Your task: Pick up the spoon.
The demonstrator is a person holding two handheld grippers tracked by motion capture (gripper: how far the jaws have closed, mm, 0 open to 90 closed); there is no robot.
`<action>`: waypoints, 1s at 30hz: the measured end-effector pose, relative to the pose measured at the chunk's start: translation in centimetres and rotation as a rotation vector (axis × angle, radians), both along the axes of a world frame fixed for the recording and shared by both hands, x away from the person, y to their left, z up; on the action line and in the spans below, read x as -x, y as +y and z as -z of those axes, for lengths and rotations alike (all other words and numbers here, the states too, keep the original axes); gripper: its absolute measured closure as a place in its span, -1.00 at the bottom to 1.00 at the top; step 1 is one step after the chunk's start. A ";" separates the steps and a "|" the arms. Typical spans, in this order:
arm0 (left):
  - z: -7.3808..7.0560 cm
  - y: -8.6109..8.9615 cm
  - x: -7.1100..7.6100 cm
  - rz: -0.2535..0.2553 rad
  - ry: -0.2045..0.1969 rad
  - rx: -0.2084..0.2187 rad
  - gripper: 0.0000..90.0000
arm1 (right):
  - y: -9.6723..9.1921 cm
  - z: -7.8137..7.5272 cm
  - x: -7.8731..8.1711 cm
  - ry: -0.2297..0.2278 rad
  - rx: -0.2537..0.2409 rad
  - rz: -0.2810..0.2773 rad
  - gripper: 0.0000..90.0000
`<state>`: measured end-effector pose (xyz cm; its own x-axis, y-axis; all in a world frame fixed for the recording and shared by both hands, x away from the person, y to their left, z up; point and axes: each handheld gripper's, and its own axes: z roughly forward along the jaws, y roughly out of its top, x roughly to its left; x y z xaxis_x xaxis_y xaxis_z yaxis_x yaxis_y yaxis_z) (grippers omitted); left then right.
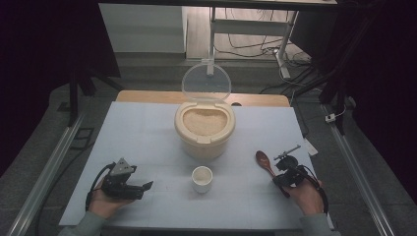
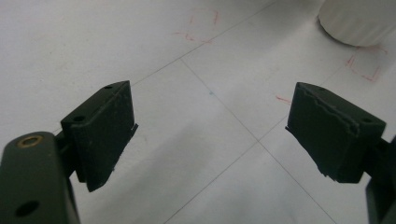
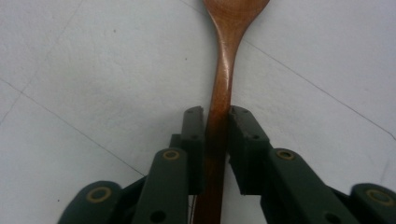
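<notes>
The right tool (image 3: 217, 116) is clamped on the handle of a wooden spoon (image 3: 223, 70), whose bowl lies ahead of its jaws on the tabletop (image 1: 147, 137). The likely step is lifting the spoon to scoop rice from the open container (image 1: 204, 129), beyond and to the tool's left, into the small cup (image 1: 202, 178) beside it. The grip sits far back on the handle, so lift slowly and keep the bowl level. The left tool (image 2: 210, 130) rests with jaws spread wide, holding nothing, near the cup.
</notes>
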<state>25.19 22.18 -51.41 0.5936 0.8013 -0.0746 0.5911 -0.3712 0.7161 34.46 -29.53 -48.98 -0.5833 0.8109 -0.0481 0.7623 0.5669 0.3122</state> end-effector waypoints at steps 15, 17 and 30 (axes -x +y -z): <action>0.0 0.2 0.0 -0.009 -0.002 -0.001 -0.68 | -0.3 -1.1 0.2 -0.034 -0.036 -0.017 0.77; 0.0 0.2 0.0 -0.009 -0.002 -0.001 -0.68 | -0.4 -1.3 0.2 -0.042 -0.057 -0.017 0.77; 0.1 0.2 0.0 -0.008 -0.001 -0.012 -0.68 | -1.4 -3.2 0.9 -0.087 -0.210 -0.056 0.77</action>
